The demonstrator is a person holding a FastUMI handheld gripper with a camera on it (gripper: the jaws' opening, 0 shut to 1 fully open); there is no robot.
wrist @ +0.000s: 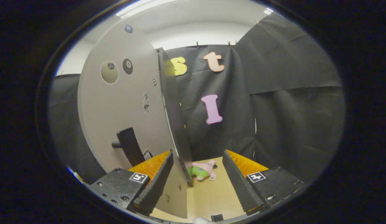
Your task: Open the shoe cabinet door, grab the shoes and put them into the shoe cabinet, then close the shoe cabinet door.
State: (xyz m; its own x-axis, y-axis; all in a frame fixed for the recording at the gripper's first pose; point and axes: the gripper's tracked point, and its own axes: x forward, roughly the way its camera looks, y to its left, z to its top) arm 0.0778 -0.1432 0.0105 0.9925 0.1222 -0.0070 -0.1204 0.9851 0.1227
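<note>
The grey shoe cabinet door (124,102) stands swung open, seen almost edge-on, with several small stickers on its face and a black handle (130,146) low on it. My gripper (198,154) is open, its fingers wide apart. The door's thin free edge (175,124) runs down between them, close against the left finger (155,183) and well apart from the right finger (239,183). Whether the left finger touches the door I cannot tell.
A pink and green plush toy (202,170) lies on the light wooden surface (211,196) just beyond the fingertips, by the door's lower corner. Black cloth walls close in behind and to the right. A small black object (216,217) sits at the near edge.
</note>
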